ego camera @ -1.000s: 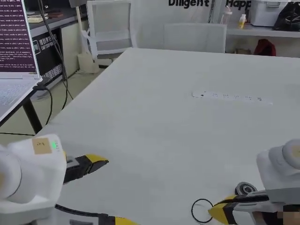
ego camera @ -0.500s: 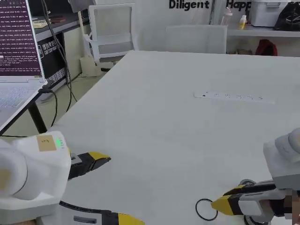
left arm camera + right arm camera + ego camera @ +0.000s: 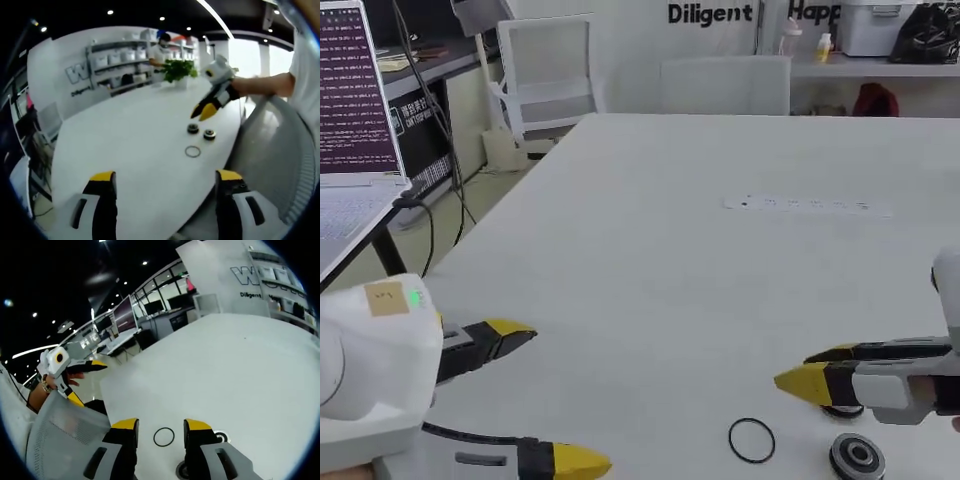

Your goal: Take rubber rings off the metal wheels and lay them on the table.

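Note:
A black rubber ring (image 3: 751, 440) lies flat on the white table (image 3: 690, 250) near its front edge. To the ring's right lies a metal wheel (image 3: 857, 457); a second wheel (image 3: 842, 410) peeks out under my right gripper (image 3: 810, 370). That gripper hovers open just above and to the right of the ring, holding nothing. In the right gripper view the ring (image 3: 163, 436) lies between the jaws, farther out, with a wheel (image 3: 221, 436) beside it. My left gripper (image 3: 563, 397) hangs wide open at the table's left front. From it I see the ring (image 3: 193, 151) and both wheels (image 3: 209, 134).
A white power strip (image 3: 810, 206) lies across the table's middle right. A laptop (image 3: 350, 110) stands on a side desk at the left. White chairs (image 3: 545, 70) stand at the far edge. A grey mesh chair back (image 3: 60, 440) is beside me.
My right gripper has risen and drawn back to the right from the ring, uncovering a wheel on the table. The ring still lies on the table. The left gripper has barely moved.

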The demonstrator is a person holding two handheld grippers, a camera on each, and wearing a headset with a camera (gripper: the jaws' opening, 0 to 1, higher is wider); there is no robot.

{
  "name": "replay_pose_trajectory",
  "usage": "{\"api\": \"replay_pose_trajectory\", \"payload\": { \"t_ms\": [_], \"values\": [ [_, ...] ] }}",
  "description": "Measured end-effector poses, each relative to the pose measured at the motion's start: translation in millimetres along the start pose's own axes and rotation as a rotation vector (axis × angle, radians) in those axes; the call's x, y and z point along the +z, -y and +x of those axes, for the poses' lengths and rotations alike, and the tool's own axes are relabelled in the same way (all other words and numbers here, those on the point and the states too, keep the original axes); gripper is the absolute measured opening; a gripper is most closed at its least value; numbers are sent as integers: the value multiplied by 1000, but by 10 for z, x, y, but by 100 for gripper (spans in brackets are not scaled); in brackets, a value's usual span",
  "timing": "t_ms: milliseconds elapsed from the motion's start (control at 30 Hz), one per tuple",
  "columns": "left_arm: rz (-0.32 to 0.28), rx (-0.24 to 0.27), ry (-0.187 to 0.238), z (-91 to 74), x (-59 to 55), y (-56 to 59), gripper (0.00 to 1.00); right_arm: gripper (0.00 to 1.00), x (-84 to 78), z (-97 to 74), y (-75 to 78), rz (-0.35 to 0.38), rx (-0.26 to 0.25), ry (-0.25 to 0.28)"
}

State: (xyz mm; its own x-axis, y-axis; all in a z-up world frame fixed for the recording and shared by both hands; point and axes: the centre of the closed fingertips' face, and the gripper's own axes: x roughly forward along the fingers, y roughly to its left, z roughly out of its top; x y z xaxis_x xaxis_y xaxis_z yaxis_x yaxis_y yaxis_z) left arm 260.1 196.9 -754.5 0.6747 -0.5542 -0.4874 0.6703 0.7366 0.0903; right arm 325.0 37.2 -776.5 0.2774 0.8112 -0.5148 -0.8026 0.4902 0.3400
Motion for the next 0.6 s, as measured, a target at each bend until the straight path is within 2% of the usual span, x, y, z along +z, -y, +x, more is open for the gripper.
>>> {"api": "replay_pose_trajectory", "payload": {
  "t_ms": [67,133,167,233,367,467,600],
  "values": [
    [2,5,2,7,30,18,82,37,31,-22,-30,-51,6,-5],
    [2,12,-3,13,57,34,82,42,91,-43,-73,-103,14,11],
    [3,15,-3,14,72,42,82,44,131,-67,-131,-126,35,27],
    [-1,22,-1,22,110,61,82,48,175,-114,-202,-134,64,55],
    [-17,37,-4,67,138,143,80,52,216,-163,-229,-180,81,77],
    [-22,42,2,73,170,206,78,53,318,-264,-319,-182,129,124],
    [-36,64,13,59,210,233,76,53,330,-448,-361,-198,159,136]
  ]
}}
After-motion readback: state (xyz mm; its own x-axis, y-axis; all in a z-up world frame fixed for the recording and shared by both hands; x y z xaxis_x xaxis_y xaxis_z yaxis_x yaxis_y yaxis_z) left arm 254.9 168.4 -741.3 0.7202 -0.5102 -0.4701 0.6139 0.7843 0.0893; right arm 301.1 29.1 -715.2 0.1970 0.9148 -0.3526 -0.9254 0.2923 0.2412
